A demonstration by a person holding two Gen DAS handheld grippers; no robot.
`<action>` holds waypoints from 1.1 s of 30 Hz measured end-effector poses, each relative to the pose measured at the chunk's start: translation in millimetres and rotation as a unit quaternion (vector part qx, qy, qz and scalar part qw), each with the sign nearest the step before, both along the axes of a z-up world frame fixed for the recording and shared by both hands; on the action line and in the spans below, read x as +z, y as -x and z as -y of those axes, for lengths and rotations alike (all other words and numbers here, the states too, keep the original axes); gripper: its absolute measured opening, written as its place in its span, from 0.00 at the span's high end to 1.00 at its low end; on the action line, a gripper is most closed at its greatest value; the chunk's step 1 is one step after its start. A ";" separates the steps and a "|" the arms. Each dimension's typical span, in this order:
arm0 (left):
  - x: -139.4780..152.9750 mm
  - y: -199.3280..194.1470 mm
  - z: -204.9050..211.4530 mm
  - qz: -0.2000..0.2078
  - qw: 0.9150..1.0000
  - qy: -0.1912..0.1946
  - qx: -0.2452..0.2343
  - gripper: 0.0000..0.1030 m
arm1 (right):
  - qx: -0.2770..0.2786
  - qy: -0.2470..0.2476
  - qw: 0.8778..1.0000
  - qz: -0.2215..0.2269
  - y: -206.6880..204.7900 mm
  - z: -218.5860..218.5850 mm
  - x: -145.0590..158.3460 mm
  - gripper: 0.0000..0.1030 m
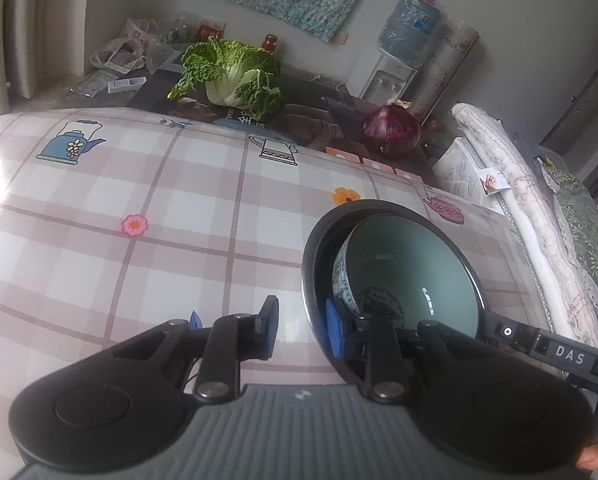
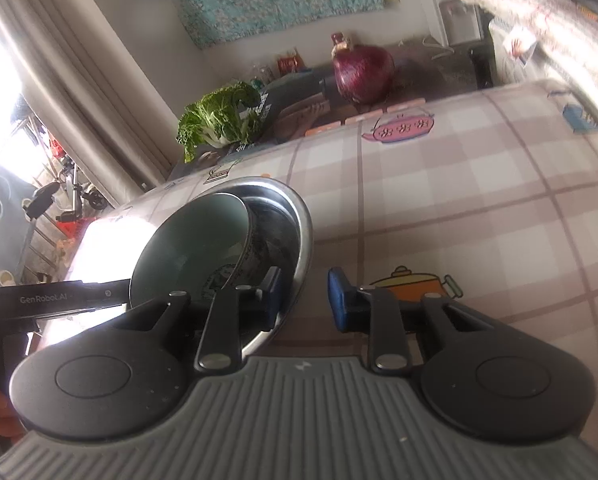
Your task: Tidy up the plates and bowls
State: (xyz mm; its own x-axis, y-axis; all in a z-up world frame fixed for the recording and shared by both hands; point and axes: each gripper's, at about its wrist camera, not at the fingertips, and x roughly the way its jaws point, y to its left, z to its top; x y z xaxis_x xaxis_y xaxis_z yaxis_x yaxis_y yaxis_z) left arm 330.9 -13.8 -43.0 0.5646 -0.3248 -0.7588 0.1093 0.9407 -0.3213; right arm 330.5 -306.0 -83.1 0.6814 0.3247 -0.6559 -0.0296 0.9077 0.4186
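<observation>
Looked along the left hand-held gripper (image 1: 303, 330) from its own camera. Found it wide open, with nothing gripped between its blue pads (image 1: 335, 332). Saw one finger on each side of the rim of a metal bowl (image 1: 311, 248), the right finger inside and the left finger outside. Could not tell whether either pad touched the rim.

Spotted a green bowl (image 1: 411, 272) inside the metal bowl, just ahead and to the right of that hand-held gripper. Found it tipped up on its side, leaning in the metal bowl, with blue and white patterns on the outside.

Looked along the right hand-held gripper (image 2: 305, 298) next. Found it released too, with a big gap between its pads (image 2: 339, 300). Saw its left finger inside the metal bowl (image 2: 305, 220) and its right finger outside, over the checked surface (image 2: 459, 200). Saw the green bowl (image 2: 187, 240) just ahead and to the left of it, tilted the same way.

Found both bowls sitting on the surface (image 1: 139, 200), with teapots and flowers drawn on its cloth.

Far ahead of the left hand-held gripper, past the far edge of the surface, saw a leafy cabbage (image 1: 231, 76). Off to the right of that, noticed a big purple onion (image 1: 393, 132). Further back still, against the wall, saw a large water bottle (image 1: 411, 28).
</observation>
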 end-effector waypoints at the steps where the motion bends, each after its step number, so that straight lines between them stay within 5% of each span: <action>1: -0.2 -1.2 0.5 -0.001 1.000 -0.001 0.001 0.74 | 0.000 -0.003 1.000 -0.002 -2.1 0.1 -1.4 0.78; 20: -21.6 -19.7 -4.7 -0.035 0.998 0.055 0.025 0.75 | 0.002 -0.023 0.999 -0.022 -23.1 -12.6 -21.7 0.87; 25: -19.4 -18.2 0.4 -0.027 0.997 0.063 0.022 0.91 | 0.004 -0.024 1.000 -0.016 -21.8 -13.7 -22.1 0.88; 33: -18.1 -16.7 3.0 -0.032 0.997 0.063 0.023 0.92 | 0.000 -0.027 1.000 -0.015 -18.4 -10.4 -22.0 0.88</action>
